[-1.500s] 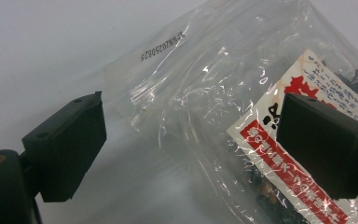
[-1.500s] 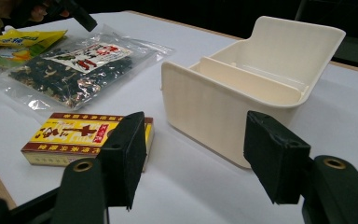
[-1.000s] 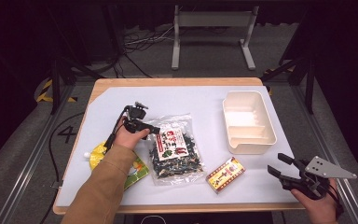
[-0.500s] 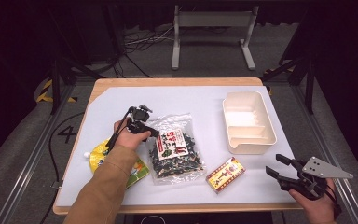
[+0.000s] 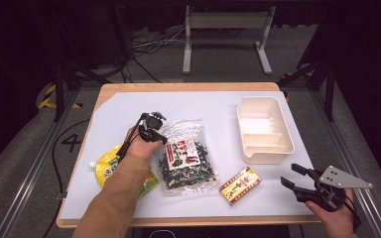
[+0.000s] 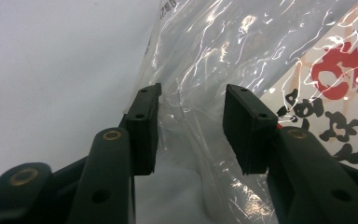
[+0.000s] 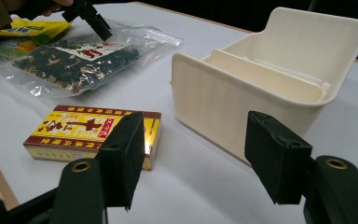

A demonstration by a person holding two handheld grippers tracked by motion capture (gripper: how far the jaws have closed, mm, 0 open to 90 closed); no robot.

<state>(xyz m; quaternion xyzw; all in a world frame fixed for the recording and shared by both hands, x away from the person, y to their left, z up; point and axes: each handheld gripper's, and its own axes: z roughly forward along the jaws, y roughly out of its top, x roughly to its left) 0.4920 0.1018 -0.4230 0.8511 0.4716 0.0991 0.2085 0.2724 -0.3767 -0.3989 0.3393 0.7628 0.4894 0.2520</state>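
Observation:
A clear bag of dark dried pieces with a red-and-white label lies mid-table. My left gripper sits at the bag's upper left corner. In the left gripper view its jaws have just been closing, and the bag's thin plastic edge lies between them with a gap still showing at the pads. My right gripper hovers open at the near right corner of the table with nothing between its fingers, facing a yellow and red box and a cream container.
The yellow and red box lies right of the bag. The cream divided container stands at the right. A yellow pouch lies under the left forearm. The white table top has bare room at the back.
The left gripper has shifted slightly right onto the bag's corner and its jaws have narrowed around the plastic edge. The right gripper has stayed where it was.

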